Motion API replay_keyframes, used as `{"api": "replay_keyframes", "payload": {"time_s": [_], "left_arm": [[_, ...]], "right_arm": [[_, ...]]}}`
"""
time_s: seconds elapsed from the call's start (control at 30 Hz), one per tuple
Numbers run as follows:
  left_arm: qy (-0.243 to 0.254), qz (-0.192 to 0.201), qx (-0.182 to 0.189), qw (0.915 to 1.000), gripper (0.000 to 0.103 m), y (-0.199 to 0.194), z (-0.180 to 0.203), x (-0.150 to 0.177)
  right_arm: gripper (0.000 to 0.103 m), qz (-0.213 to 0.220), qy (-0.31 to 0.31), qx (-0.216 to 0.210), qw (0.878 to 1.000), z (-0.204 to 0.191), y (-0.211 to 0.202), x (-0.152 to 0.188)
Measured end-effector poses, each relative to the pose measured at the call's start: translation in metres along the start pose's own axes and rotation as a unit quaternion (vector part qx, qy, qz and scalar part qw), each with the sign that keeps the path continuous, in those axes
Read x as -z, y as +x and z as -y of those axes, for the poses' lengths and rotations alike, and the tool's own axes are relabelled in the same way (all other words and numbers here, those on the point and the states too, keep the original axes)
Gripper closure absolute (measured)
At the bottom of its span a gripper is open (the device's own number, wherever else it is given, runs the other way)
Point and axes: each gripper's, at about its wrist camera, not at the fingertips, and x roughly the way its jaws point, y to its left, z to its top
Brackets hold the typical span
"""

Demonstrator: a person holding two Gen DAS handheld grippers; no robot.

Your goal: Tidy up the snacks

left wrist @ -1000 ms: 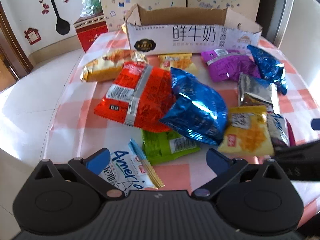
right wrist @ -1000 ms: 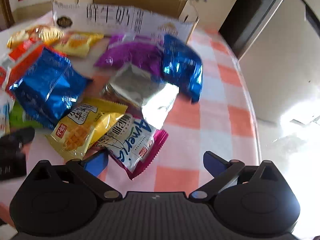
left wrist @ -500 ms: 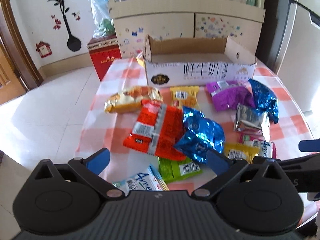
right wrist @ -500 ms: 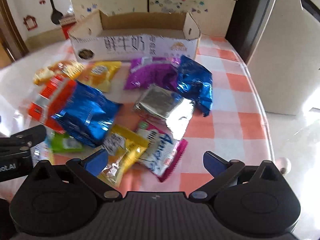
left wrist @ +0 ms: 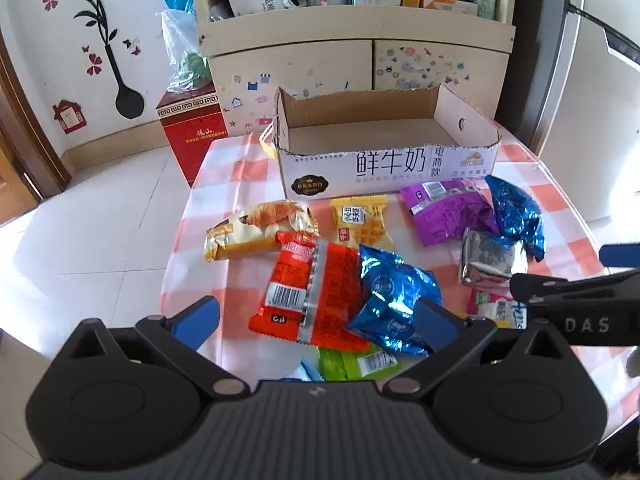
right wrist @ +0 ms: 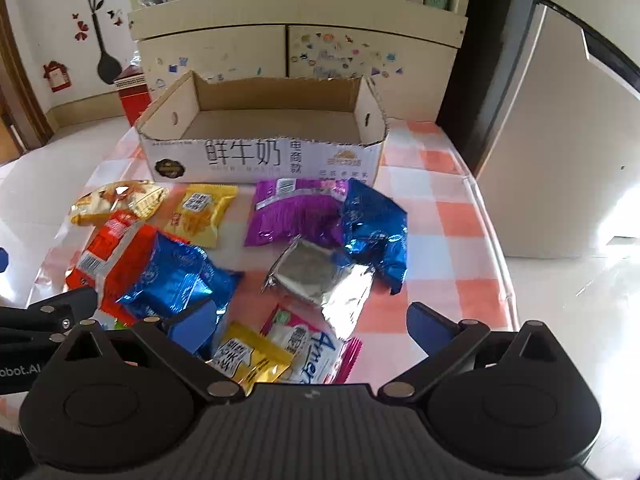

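both grippers had pulled up and back from the snacks since a second earlier, widening the view. left gripper (left wrist: 316,316) and right gripper (right wrist: 312,326) had jaws spread, holding nothing. cardboard box (right wrist: 260,160) sat empty at the far side of the checked table (right wrist: 452,256). every snack packet, red bag (left wrist: 312,284) and blue bag (right wrist: 180,284) included, lay loose before it. sorting not begun.

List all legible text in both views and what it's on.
"鲜牛奶" and "电商款": front of the cardboard box.
"DAS": arm of the right hand-held gripper, seen from the left wrist.
"obot.AI": left hand-held gripper, cut off at the frame edge.
"Amer", cut off: white snack pack.
Small print on the box, pack labels, barcodes, red carton and shelf items: too small or blurred.
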Motion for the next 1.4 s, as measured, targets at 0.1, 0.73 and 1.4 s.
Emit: {"api": "replay_keyframes", "payload": {"time_s": [0.1,0.73,1.4], "left_arm": [[-0.005,0.005,-0.009,0.9999,0.001,0.002,0.000,-0.001],[0.009,-0.007,-0.056,0.9984,0.001,0.014,0.005,0.002],[0.005,-0.011,-0.067,0.9977,0.002,0.019,0.008,0.007]], "right_arm": [[0.000,-0.002,0.008,-0.003,1.000,0.001,0.005,0.000],[0.000,0.009,0.001,0.010,1.000,-0.007,0.008,0.001],[0.000,0.024,-0.031,-0.003,0.999,-0.010,0.006,0.007]]}}
